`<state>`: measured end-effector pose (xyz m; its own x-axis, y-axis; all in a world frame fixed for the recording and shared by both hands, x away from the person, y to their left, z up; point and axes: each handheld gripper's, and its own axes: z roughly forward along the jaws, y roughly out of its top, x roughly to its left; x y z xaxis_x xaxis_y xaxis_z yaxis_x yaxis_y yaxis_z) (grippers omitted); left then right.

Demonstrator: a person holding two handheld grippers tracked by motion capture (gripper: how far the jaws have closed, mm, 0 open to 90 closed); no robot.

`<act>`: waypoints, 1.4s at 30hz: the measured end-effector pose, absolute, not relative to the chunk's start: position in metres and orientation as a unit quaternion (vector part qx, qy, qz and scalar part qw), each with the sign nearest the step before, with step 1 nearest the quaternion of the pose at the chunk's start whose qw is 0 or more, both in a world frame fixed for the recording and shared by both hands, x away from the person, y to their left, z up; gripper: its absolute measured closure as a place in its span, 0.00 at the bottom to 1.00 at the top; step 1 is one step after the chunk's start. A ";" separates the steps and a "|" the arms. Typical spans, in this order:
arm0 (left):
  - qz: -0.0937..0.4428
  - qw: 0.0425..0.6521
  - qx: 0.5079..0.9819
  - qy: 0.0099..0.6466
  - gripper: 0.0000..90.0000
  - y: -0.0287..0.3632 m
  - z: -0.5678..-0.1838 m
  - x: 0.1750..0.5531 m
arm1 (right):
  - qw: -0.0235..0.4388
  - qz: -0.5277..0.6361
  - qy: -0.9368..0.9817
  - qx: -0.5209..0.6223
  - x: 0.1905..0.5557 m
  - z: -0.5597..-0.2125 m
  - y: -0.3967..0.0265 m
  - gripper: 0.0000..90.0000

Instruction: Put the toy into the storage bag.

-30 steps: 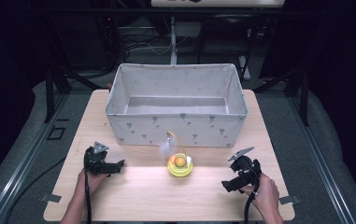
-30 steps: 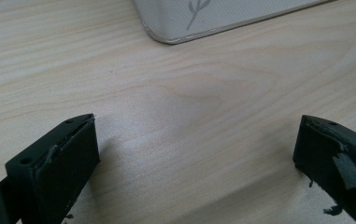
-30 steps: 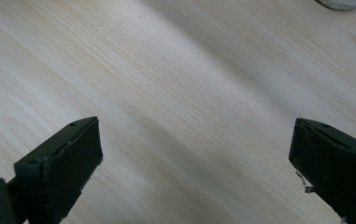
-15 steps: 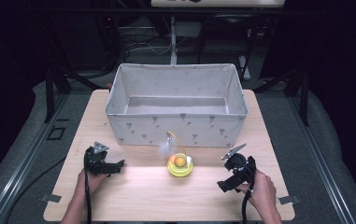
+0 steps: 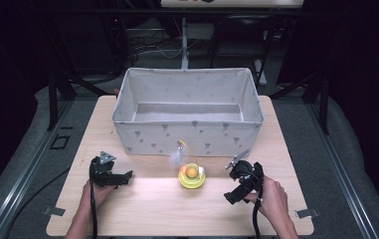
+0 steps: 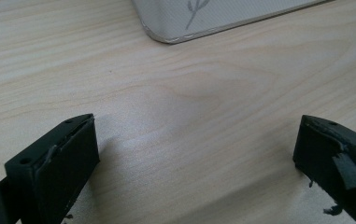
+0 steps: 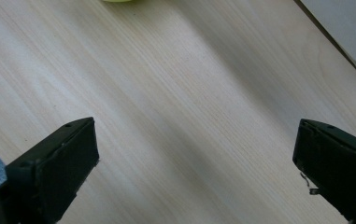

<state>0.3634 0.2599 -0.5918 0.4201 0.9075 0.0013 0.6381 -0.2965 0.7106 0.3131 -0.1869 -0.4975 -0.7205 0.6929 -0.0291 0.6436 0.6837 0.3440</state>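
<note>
The toy [image 5: 192,175] in front of the fabric bin [image 5: 189,130] is yellow-green with an orange ball inside and a white feather; the bin is pale grey with small dark grey leaf prints; the counter [image 5: 142,209] is light wood grain; both grippers are black

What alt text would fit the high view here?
A person's two hands each hold an open gripper, left and right, low on a wooden table, either side of a small yellow toy with a feather. Behind the toy stands a grey fabric bin.
</note>
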 end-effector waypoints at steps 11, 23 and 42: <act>0.208 0.324 0.778 0.497 0.00 0.260 -0.592 0.363 | 0.071 0.144 0.933 0.322 0.321 -0.477 -0.162 0.00; 0.208 0.324 0.779 0.495 0.00 0.260 -0.592 0.363 | 0.054 0.148 0.947 0.280 0.331 -0.458 -0.133 0.00; 0.207 0.324 0.781 0.492 0.00 0.260 -0.592 0.364 | 0.063 0.162 0.956 0.236 0.353 -0.427 -0.096 0.24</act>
